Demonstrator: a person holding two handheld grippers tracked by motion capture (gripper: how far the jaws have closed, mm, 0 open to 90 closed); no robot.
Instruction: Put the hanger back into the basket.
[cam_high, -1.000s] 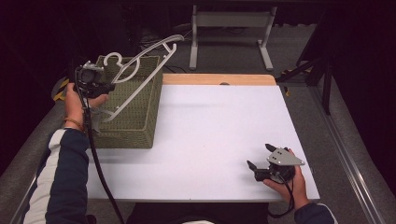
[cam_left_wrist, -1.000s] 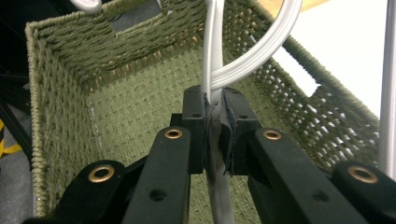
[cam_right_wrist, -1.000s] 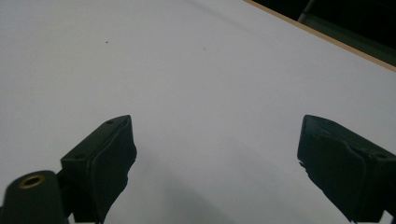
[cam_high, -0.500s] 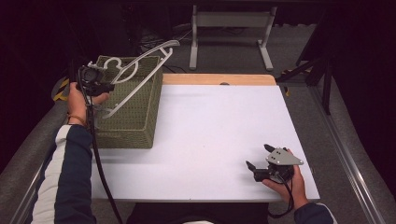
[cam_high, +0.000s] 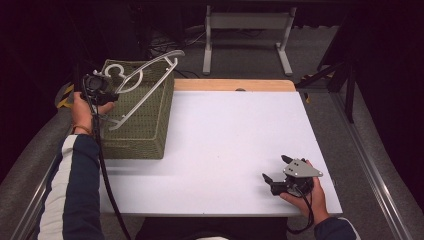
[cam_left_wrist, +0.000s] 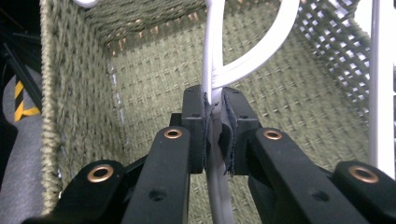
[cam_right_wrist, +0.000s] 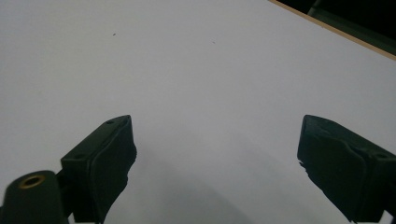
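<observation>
The white hanger (cam_high: 145, 82) sat tilted over the open top of the green woven basket (cam_high: 145, 130), its hook end toward the person's left and its far shoulder sticking out past the basket's back rim, while a lower bar slanted down into the basket. In the left gripper view the hanger (cam_left_wrist: 219, 70) ran straight up between the pads, and the woven inner walls of the basket (cam_left_wrist: 154, 79) showed behind it. The left tongs (cam_high: 102, 84) were clenched on the hanger near its hook, held above the basket's left rim by the person's left hand (cam_high: 82, 107). The basket stood on the left part of the white bench (cam_high: 225, 135), touching its surface near the left edge. Well apart, near the front right corner of the bench, the right tongs (cam_high: 276, 170) rested low over the surface in the right hand (cam_high: 305, 197), released, with both pads spread wide over bare bench top (cam_right_wrist: 210, 70) and nothing between them.
</observation>
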